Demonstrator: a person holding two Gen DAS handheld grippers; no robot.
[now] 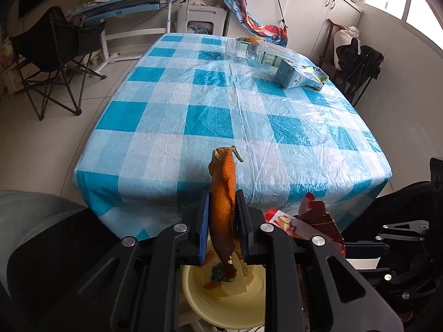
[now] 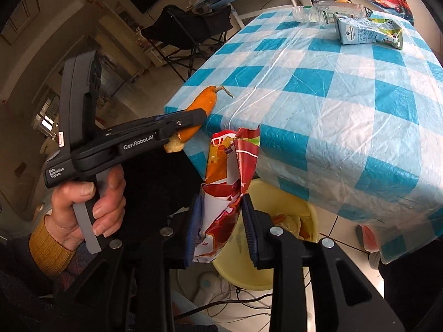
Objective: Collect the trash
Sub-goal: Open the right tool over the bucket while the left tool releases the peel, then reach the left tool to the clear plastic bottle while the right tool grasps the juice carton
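Note:
My left gripper (image 1: 221, 221) is shut on a long strip of orange peel (image 1: 223, 193) with a dry stem, held upright over the yellow basin (image 1: 193, 298). In the right wrist view the same left gripper (image 2: 191, 124) holds the peel (image 2: 205, 99) beside the table corner, with a person's hand (image 2: 91, 207) on its handle. My right gripper (image 2: 221, 215) holds a crumpled red snack bag (image 2: 221, 179) between its pads, just above the yellow basin (image 2: 277, 271). Peel scraps lie in the basin. A clear plastic bottle (image 1: 249, 49) and a squashed blue milk carton (image 1: 299, 76) lie at the table's far right.
The table (image 1: 221, 96) wears a blue-and-white check cloth under clear plastic. A black folding chair (image 1: 55, 55) stands on the left and a dark chair (image 1: 357, 66) on the right. White cables (image 2: 221, 290) lie on the floor under the basin.

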